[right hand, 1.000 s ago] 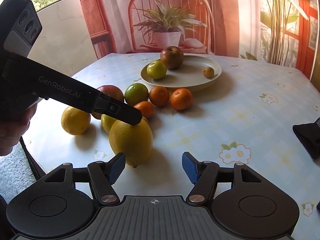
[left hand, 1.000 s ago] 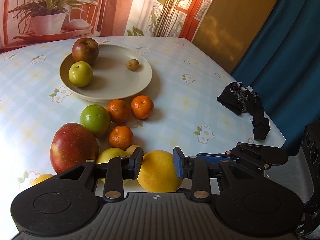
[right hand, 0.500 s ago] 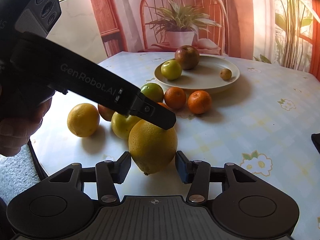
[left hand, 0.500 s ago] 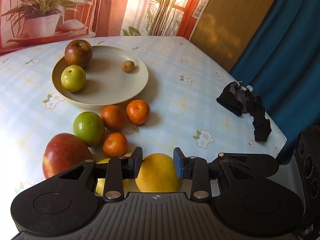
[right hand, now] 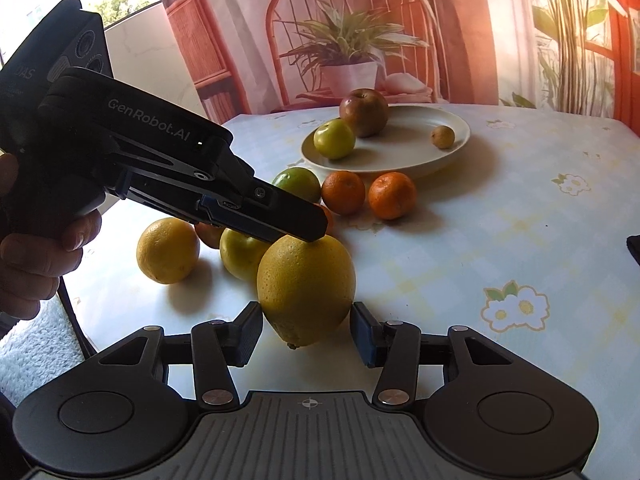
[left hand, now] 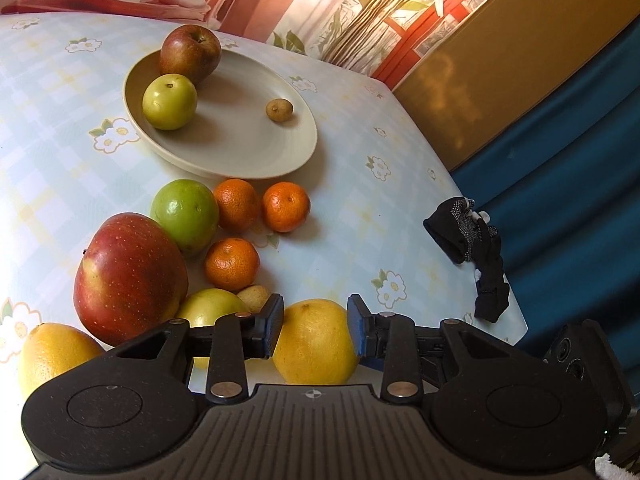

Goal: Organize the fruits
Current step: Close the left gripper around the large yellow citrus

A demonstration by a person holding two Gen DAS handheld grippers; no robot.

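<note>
My left gripper (left hand: 315,326) is shut on a large yellow lemon (left hand: 316,342) and holds it off the table; the lemon also shows in the right wrist view (right hand: 306,288), hanging from the left gripper's fingers (right hand: 280,220). My right gripper (right hand: 307,334) is open, its pads on either side of the lemon's lower half with small gaps. A cream plate (left hand: 240,152) holds a red-brown apple (left hand: 190,54), a small green apple (left hand: 170,102) and a small brown fruit (left hand: 279,110). Loose on the table lie three tangerines (left hand: 286,206), a green apple (left hand: 185,214), a big red apple (left hand: 130,276) and another lemon (right hand: 168,250).
A black glove (left hand: 472,252) lies at the table's right edge, beside a blue curtain. A yellow-green fruit (right hand: 240,254) sits just behind the held lemon. The table's near-left edge drops to a carpeted floor (right hand: 36,340). A printed backdrop stands behind the table.
The left gripper has lifted the lemon off the table and tilted. The right gripper has moved in around the lemon and narrowed its jaws, though they still stand apart from it.
</note>
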